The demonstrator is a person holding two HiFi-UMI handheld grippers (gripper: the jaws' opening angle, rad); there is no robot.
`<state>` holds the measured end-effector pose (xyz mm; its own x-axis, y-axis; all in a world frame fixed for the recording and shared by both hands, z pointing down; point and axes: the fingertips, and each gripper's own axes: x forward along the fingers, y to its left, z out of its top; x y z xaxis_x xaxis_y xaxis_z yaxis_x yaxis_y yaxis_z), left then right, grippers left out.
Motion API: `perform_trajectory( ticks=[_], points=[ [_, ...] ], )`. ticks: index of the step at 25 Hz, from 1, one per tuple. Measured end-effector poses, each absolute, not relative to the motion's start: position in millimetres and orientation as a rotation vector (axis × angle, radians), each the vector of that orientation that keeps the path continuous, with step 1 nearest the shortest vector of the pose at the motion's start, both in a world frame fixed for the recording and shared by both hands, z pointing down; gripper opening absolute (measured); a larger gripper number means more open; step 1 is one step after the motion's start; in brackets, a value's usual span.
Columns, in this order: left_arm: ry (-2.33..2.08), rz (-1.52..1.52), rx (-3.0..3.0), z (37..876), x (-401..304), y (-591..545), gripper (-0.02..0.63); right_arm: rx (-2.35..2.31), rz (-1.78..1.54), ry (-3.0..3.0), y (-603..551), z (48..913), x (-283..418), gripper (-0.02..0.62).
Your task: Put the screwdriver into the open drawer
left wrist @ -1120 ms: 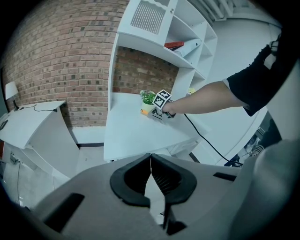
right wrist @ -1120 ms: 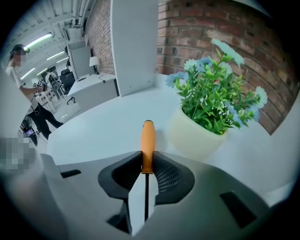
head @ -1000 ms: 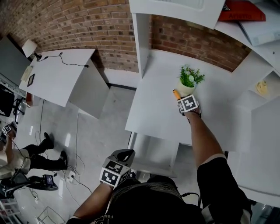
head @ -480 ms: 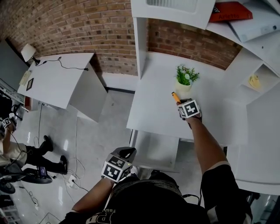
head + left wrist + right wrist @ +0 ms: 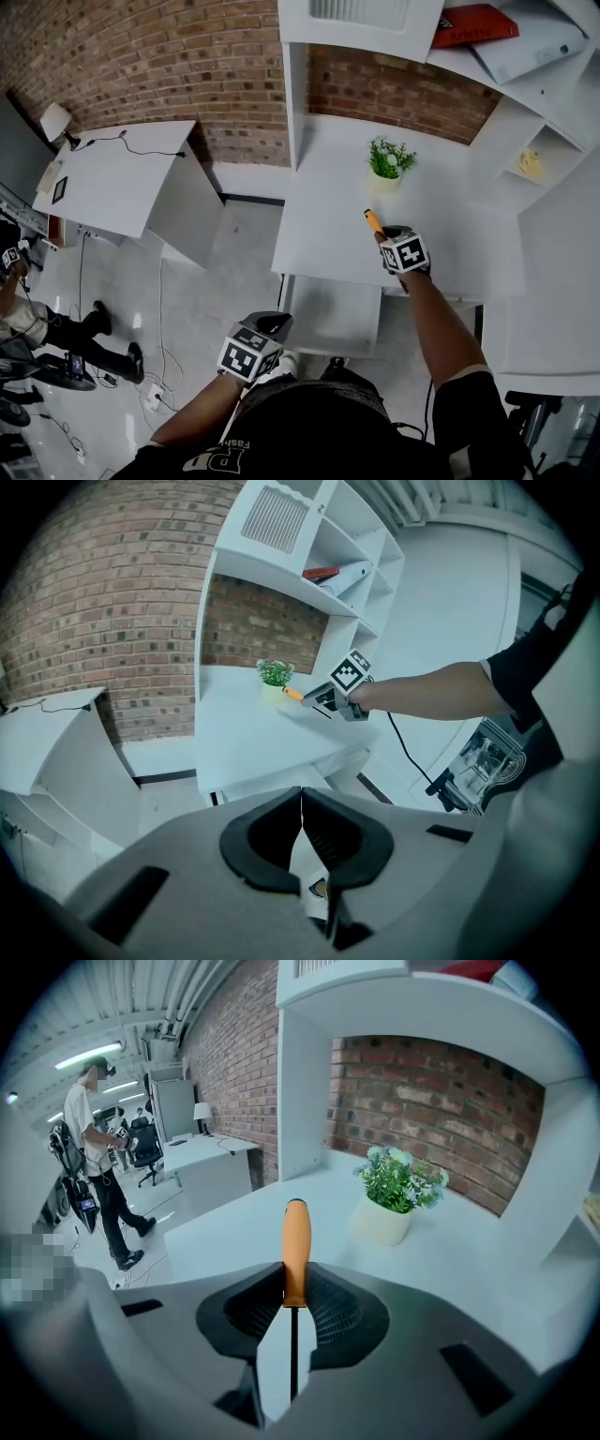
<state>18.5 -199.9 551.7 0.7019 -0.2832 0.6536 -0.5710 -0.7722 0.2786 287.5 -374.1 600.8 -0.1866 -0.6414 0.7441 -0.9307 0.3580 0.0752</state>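
Note:
The screwdriver has an orange handle and a thin dark shaft, and my right gripper is shut on it where handle meets shaft. In the head view the right gripper hangs over the white desk near its front edge, the screwdriver pointing handle-first toward the potted plant. The open drawer juts out below the desk's front edge. My left gripper is low and nearer me, off the desk, its jaws shut on nothing.
Shelves above the desk hold a red book. A second white desk stands by the brick wall at left. A person stands on the floor at left, with cables and gear near them.
My right gripper has carried the screwdriver back from beside the plant pot toward the desk's front edge. The left gripper has barely shifted.

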Motion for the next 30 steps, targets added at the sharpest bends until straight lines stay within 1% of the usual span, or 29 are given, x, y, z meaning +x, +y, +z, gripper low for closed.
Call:
perform_trajectory(
  ticks=[9, 15, 23, 30],
  points=[
    [-0.595, 0.817, 2.477, 548.4, 23.7, -197.5, 0.018, 1.395, 0.61, -1.942, -311.1, 609.1, 273.1, 0.077],
    [-0.56, 0.813, 2.479, 549.9, 26.7, -196.4, 0.018, 1.389, 0.696, -1.97, -276.6, 625.8, 249.1, 0.077],
    [-0.572, 0.787, 2.436, 561.5, 26.1, -198.5, 0.018, 1.187, 0.716, -1.964, -230.5, 676.2, 208.3, 0.077],
    [-0.571, 0.828, 2.36, 579.2, 20.2, -192.1, 0.018, 1.002, 0.706, -1.937, -208.0, 716.6, 182.6, 0.077]
  ],
)
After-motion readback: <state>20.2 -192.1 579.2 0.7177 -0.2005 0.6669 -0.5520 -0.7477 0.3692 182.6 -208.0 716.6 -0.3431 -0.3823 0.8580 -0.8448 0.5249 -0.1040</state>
